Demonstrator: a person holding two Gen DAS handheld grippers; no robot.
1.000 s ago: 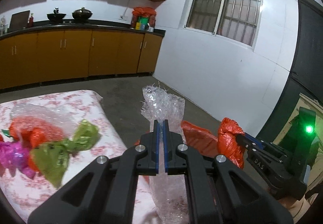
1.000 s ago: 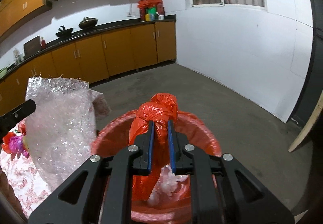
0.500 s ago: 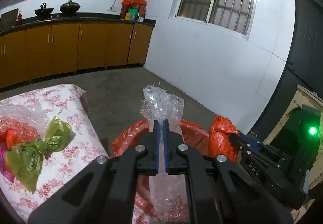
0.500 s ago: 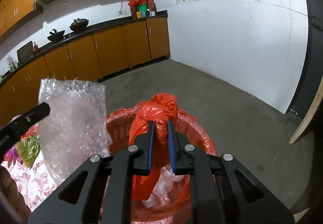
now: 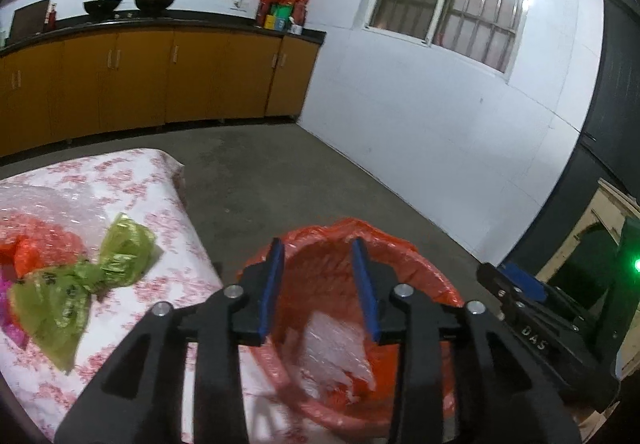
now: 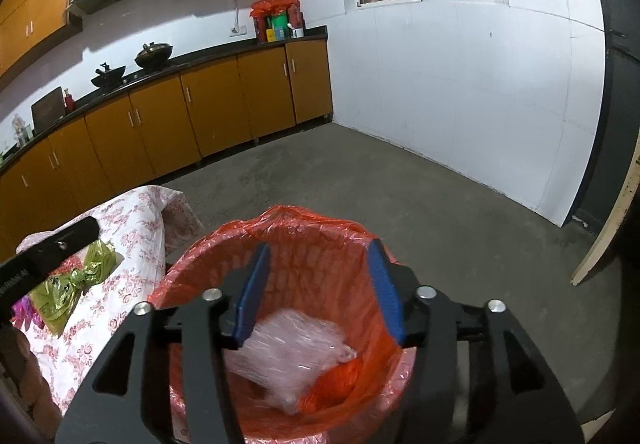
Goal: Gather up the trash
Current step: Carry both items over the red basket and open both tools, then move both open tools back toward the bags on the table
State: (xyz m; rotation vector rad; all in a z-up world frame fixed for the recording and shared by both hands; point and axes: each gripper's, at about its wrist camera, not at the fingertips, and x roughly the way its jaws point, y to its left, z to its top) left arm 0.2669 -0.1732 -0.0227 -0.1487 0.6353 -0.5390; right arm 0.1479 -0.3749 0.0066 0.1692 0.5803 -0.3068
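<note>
From the left wrist, the left gripper (image 5: 318, 280) hangs above the bin (image 5: 400, 244), jaws opening, nothing between them; bubble wrap (image 5: 336, 352) lies inside. From the right wrist, the right gripper (image 6: 320, 284) is opening too, empty. Best lift both clear before fetching the green bag (image 6: 76, 280) beside the bin.

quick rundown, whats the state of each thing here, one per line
left gripper: jaws opening, nothing between them
right gripper: jaws opening, nothing between them
bin: lined with a red bag, open
bubble wrap: lying inside the bin
red bag bundle: in the bin beside the bubble wrap
green bag: knotted, lying on the table
table: covered with a floral cloth
</note>
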